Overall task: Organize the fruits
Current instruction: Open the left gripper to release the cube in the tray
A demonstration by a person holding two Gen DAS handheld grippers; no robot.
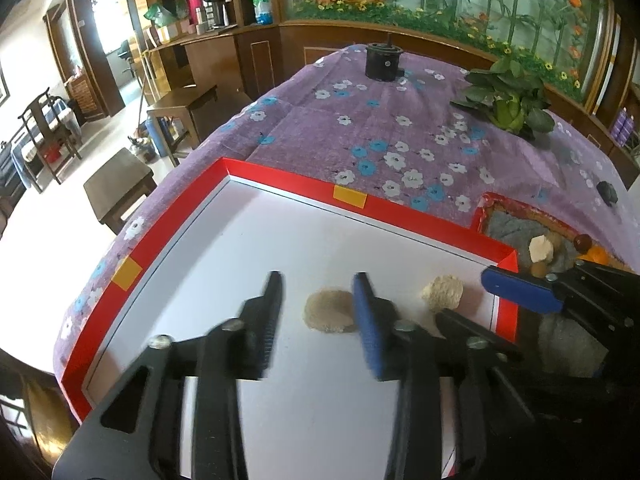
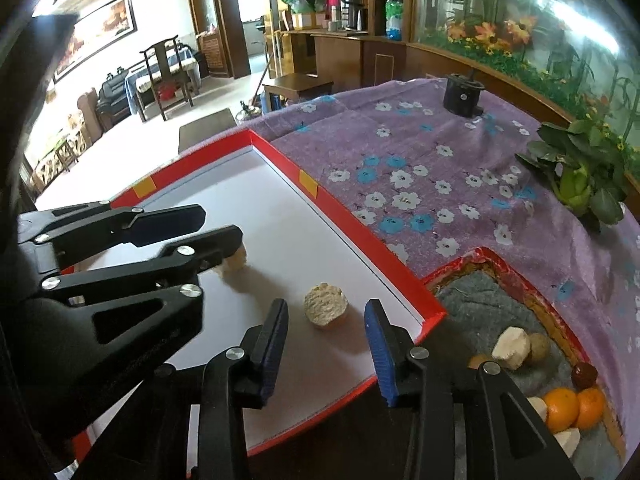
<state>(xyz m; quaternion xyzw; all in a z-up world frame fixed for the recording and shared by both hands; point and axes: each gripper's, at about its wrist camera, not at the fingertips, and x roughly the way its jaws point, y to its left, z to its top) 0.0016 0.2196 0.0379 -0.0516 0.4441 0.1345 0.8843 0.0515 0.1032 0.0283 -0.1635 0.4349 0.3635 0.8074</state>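
My left gripper [image 1: 318,312] hangs over the white floor of the shallow red-walled cardboard tray [image 1: 280,182], its two fingers spread wide with nothing between them; just past its right finger lies a round, flat beige fruit slice [image 1: 329,311], face up, so it has no long axis to speak of, and I cannot tell whether the finger touches it. To the right of that sits a second pale, rough-faced fruit chunk [image 2: 326,305], also squat and round, lying near the tray's right wall. My right gripper [image 2: 326,350] is over this chunk, fingers wide apart on either side of it and gripping nothing. Further right, beside the tray, is the red-rimmed box lined with grey felt [image 2: 476,300], holding a white angular fruit piece [image 2: 512,346] tilted with its blunt end up-left, a dark red round fruit [image 2: 584,374] and two oranges [image 2: 562,408] touching each other. All rests on the purple flowered cloth [image 2: 440,152].
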